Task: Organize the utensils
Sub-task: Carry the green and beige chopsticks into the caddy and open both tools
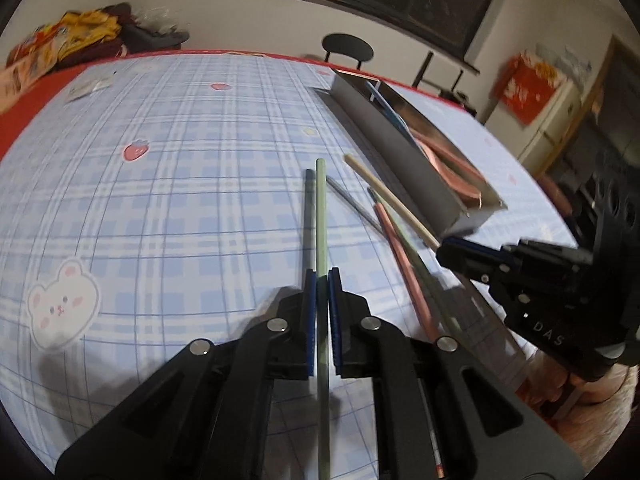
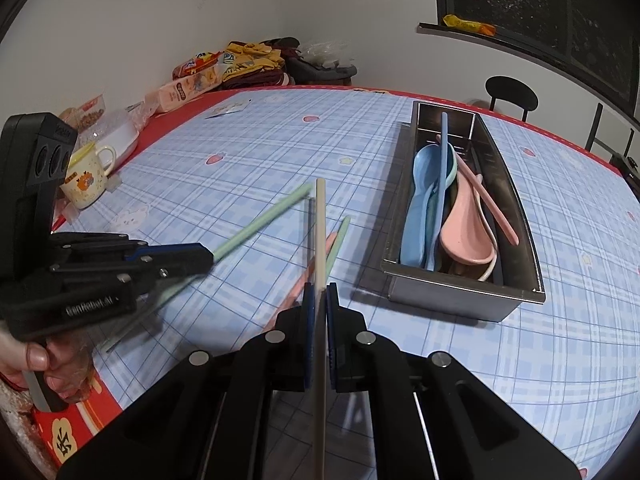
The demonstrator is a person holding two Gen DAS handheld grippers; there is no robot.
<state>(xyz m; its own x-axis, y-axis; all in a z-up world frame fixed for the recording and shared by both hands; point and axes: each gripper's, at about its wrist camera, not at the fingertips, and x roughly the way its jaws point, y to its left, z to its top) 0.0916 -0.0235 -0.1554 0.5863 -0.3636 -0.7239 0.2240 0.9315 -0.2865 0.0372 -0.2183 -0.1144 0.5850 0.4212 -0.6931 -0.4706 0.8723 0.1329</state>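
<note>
At the table's left edge a cream mug (image 2: 85, 178) stands on the red border, with snack packets (image 2: 188, 84) and folded clothes (image 2: 260, 60) piled toward the far left corner. The left gripper (image 1: 320, 280) has its fingers clamped on a pale green chopstick (image 1: 321, 216), which is lifted off the blue checked table (image 1: 180, 184) and points toward the far edge. Just beside it on the cloth lie a dark blue chopstick (image 1: 308, 208), a grey one (image 1: 352, 204), a pink chopstick (image 1: 404, 272) and a second green chopstick (image 2: 338, 246), loosely crossed. The right gripper (image 2: 319, 292) has its fingers pinched on a beige chopstick (image 2: 320, 232), also held above the cloth. Toward the table's right side sits a metal utensil tray (image 2: 516, 200), holding a blue spoon (image 2: 422, 204), a pink spoon (image 2: 466, 232) and a blue chopstick (image 2: 443, 148) leaning on its far wall.
</note>
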